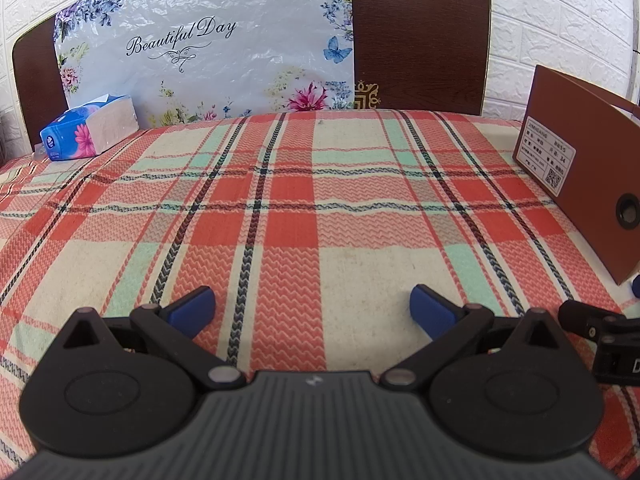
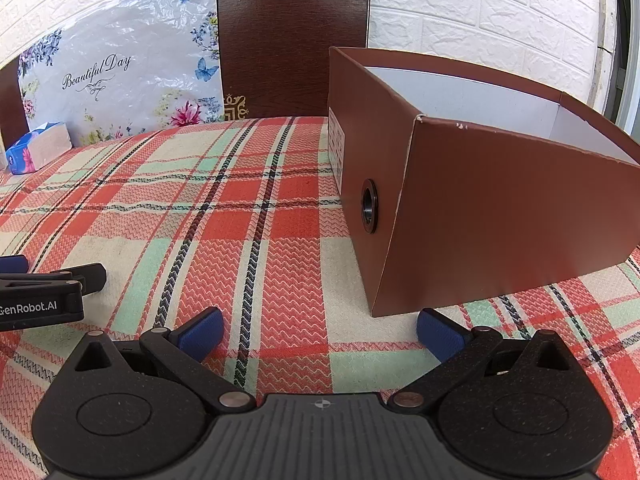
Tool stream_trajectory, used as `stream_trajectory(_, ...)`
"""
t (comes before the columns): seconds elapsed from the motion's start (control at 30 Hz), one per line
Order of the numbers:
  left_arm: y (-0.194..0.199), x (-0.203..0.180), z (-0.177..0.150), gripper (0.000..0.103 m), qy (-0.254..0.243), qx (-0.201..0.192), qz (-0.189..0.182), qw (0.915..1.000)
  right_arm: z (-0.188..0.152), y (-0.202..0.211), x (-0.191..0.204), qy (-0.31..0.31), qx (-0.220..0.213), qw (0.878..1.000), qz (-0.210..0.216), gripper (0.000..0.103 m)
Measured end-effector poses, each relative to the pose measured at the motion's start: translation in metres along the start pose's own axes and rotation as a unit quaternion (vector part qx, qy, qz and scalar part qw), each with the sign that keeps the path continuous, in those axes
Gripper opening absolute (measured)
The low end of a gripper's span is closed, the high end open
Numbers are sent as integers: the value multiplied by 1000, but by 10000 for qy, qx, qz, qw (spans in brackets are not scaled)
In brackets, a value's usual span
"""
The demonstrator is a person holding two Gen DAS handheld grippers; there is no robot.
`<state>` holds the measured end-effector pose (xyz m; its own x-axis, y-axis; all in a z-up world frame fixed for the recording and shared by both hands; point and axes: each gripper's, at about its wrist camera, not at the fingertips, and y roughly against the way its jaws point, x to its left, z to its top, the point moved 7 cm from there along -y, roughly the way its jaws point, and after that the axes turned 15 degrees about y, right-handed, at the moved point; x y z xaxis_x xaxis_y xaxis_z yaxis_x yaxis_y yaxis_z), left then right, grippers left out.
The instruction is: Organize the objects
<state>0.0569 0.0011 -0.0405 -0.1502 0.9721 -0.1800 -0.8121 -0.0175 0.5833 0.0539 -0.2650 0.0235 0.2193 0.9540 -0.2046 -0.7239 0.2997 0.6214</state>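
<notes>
Brown box (image 2: 480, 200) just ahead-right of right gripper (image 2: 320, 334); contents probably hidden.

I see a woven, matt plaid cloth (image 1: 288, 200); a matt cardboard box (image 2: 500, 216) with a glossy metal grommet (image 2: 369, 205); a crinkled glossy plastic sheet (image 1: 208, 48); dark polished wood panels (image 1: 420, 36).
</notes>
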Motion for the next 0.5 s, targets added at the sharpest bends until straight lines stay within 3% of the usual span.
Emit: stream_trajectory(0.5, 0, 1, 2, 103, 7, -1, -7, 10000, -1, 0, 1, -16, 1, 10000, 3, 103)
